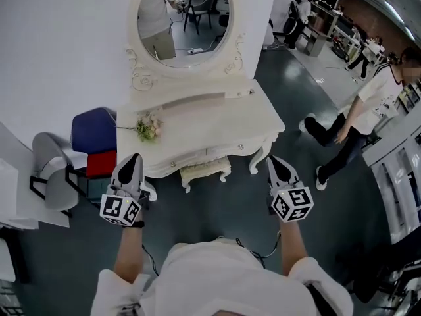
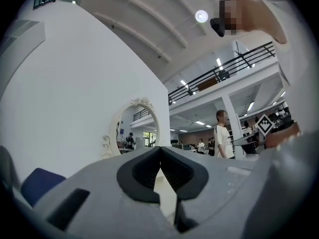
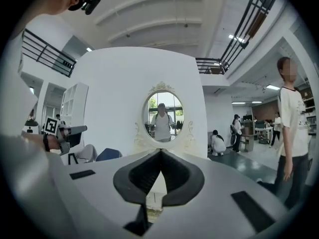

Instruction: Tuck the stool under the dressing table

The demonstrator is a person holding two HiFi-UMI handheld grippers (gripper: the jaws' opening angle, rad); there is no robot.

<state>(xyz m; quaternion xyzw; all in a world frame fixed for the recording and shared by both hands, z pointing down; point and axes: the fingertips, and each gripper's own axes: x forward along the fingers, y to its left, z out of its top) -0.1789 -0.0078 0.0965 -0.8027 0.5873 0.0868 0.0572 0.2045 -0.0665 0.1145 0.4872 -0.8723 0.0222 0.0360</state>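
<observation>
- stool: cream, carved. It sits low on the floor at the desk front, centred. Most of the seat is under the desk top; only the front rail and two front legs show.
- stool long axis runs along the desk's front edge, side to side in the head view. Its front face points away from the desk toward the person.
- desk: white, with an oval mirror upright at its back edge and a small flower sprig lying on the top near its left end.
- left gripper: in the air off the desk's front-left corner, tips toward the desk. Jaws are fully together with nothing between them, and the pads meet in a line in the left gripper view.
- right gripper: off the desk's front-right corner, just beside the desk's right front leg in the head view, tips toward the desk. Jaws are pressed together and empty.
- neither gripper touches the stool; it lies between the two.
- left of the desk: a blue seat, a red block and a grey chair.
- right of the desk, well apart: a person in a white top on the dark floor.
</observation>
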